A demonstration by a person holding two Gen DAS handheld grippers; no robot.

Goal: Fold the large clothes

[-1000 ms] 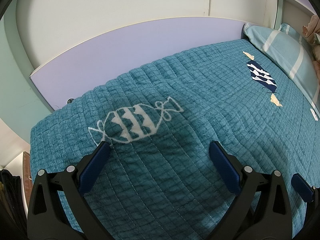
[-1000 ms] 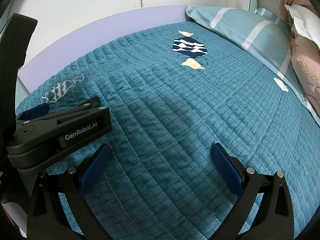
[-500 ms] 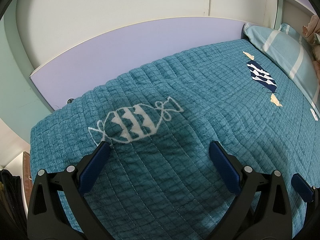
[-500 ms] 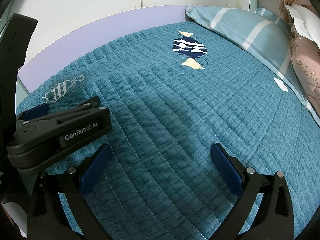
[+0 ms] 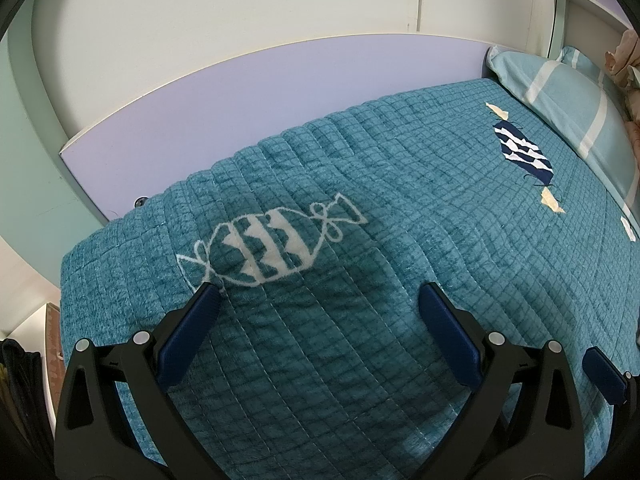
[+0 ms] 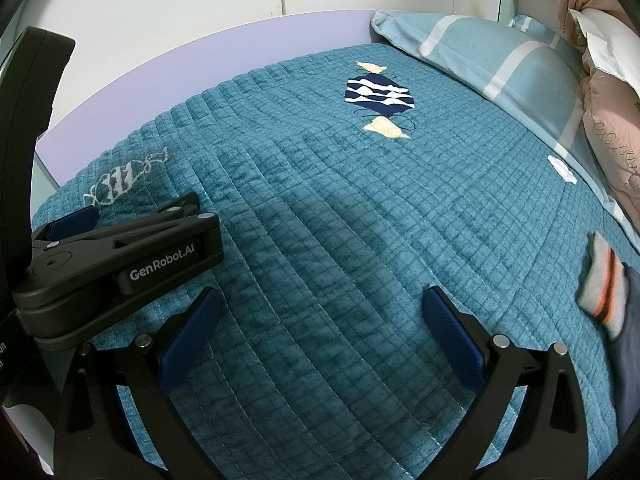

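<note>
- Our left gripper (image 5: 318, 304) has its jaws spread wide with nothing between them; its blue pads (image 5: 448, 334) hover over the teal quilt (image 5: 400, 208).
- Our right gripper (image 6: 320, 306) is spread just as wide and also empty, above the same quilt.
- From the right wrist we see the left gripper just beside ours, on our left, a black body printed "GenRobot.AI".
- From the left wrist, one blue pad of the right gripper (image 5: 604, 374) shows at the lower right edge.
- Just beyond the left gripper's left pad, a white outlined candy motif (image 5: 272, 246) is stitched into the quilt.
- Farther out, toward the head of the bed, a navy and white candy motif (image 6: 378, 94) with cream ends lies on the quilt.
- A small white tag (image 6: 562, 169) sits near the quilt's right side.
- The garment (image 6: 608, 292) to fold appears only at the right edge of the right wrist view: blurred dark fabric with a grey cuff and an orange stripe, over the quilt, to the right of our right gripper and apart from it. We cannot tell whether it rests on the quilt.
- A light blue pillow (image 6: 492, 56) with white stripes lies at the head of the bed.
- Pink bedding (image 6: 612, 112) is piled to the right of the pillow.
- A lilac board (image 5: 248, 92) runs along the far side of the bed, with a white wall (image 5: 240, 4) behind it.
</note>
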